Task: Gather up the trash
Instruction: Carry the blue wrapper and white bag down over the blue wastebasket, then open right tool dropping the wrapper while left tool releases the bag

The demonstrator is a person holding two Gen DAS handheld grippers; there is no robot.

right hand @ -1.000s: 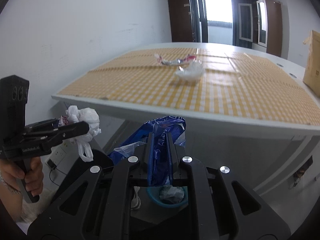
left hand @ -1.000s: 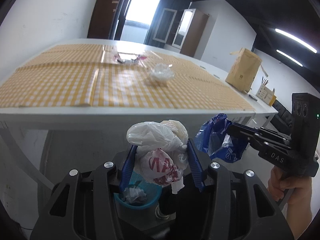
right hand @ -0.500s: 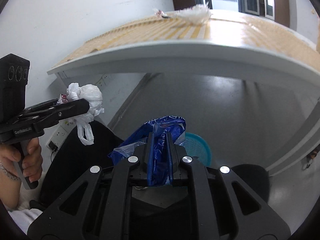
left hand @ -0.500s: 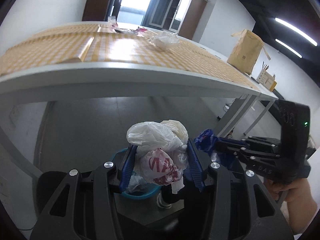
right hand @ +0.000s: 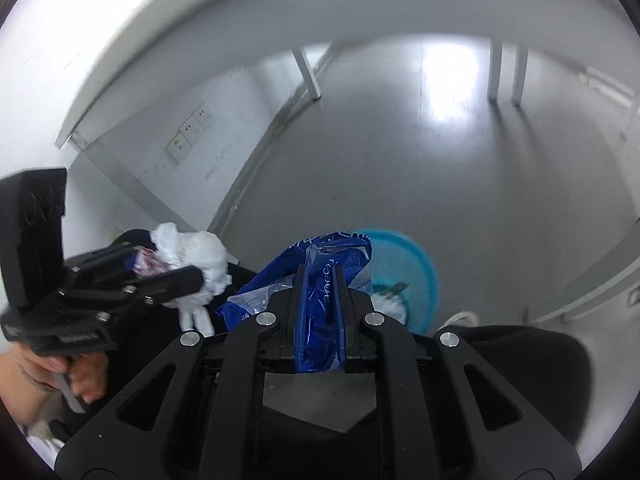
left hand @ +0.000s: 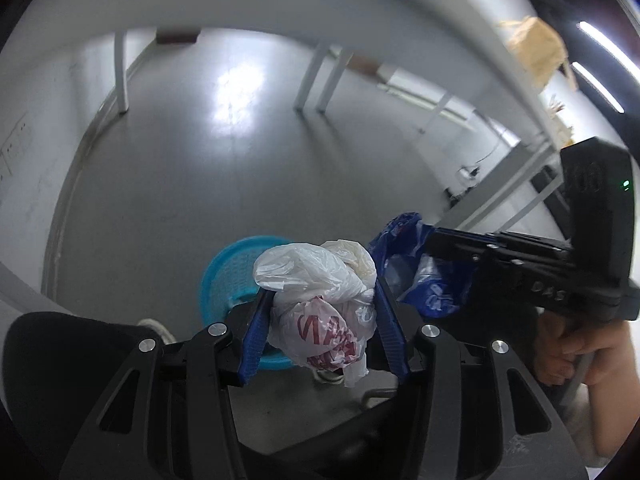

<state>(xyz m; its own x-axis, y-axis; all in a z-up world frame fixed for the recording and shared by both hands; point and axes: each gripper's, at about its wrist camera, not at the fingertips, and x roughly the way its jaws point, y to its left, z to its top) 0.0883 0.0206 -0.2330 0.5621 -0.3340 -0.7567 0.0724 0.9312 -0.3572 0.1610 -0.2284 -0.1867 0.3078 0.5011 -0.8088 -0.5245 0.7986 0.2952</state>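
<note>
Above the blue basket (left hand: 230, 268) on the floor, the left gripper (left hand: 322, 320) had its fingers clamped on a crumpled white bag (left hand: 316, 288) and the right gripper (right hand: 320, 284) pinched a blue bag (right hand: 320, 264), both poised for dropping in.

The left gripper (left hand: 326, 316) points steeply down, its blue fingers (left hand: 256, 330) spread about halfway and pressed on what sits between them; the right gripper (right hand: 319, 304) also tilts steeply down, its jaws nearly together and clamped on what they hold; in the left wrist view the right hand (left hand: 580, 356) wraps the handle at the right edge; in the right wrist view the left hand (right hand: 68, 372) grips its handle at lower left; the two grippers hang side by side, near each other.
</note>
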